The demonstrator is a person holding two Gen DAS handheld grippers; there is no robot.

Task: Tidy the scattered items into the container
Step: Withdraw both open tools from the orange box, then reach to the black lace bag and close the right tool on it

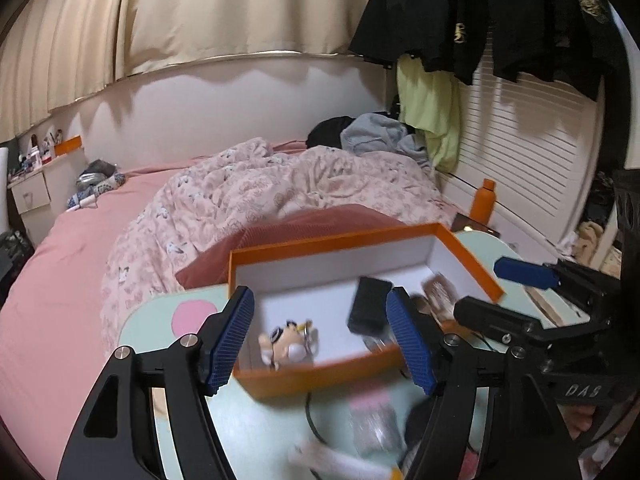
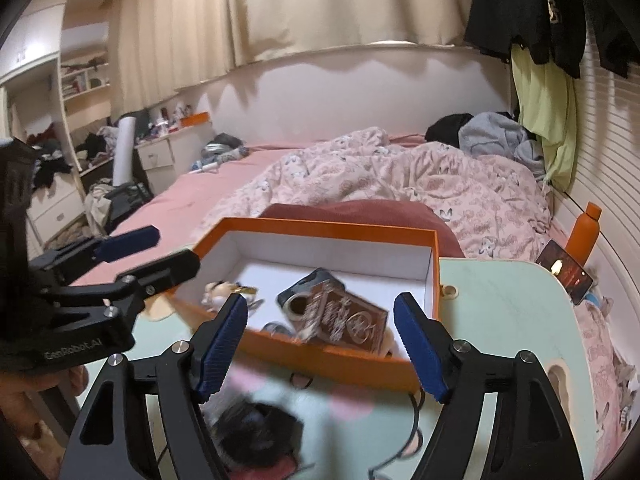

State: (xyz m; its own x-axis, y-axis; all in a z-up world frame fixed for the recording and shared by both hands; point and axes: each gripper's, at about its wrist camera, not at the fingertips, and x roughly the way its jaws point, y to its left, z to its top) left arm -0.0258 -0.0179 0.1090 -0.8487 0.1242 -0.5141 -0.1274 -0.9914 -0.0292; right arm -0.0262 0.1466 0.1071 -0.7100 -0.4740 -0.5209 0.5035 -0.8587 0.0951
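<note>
An orange box with a white inside (image 1: 464, 256) (image 2: 320, 226) stands on a pale green table (image 1: 256, 428) (image 2: 500, 304). It holds a small toy figure (image 1: 286, 342) (image 2: 218, 292), a black case (image 1: 368, 304) (image 2: 308, 286) and a brown patterned packet (image 2: 352, 318) (image 1: 438, 290). My left gripper (image 1: 322, 346) is open and empty just over the box's near wall. My right gripper (image 2: 320, 346) is open and empty at the near wall too. A blurred clear bottle with a pink label (image 1: 372, 424), a white tube (image 1: 340, 460) and a dark bundle (image 2: 256, 432) lie on the table in front of the box.
A black cable (image 2: 412, 420) (image 1: 312, 420) trails over the table. A phone (image 2: 570, 274) and an orange bottle (image 2: 586, 236) (image 1: 482, 200) sit at the table's far right. A bed with a pink quilt (image 1: 280, 192) (image 2: 400, 176) lies behind. Each gripper shows in the other's view: (image 1: 500, 292), (image 2: 164, 248).
</note>
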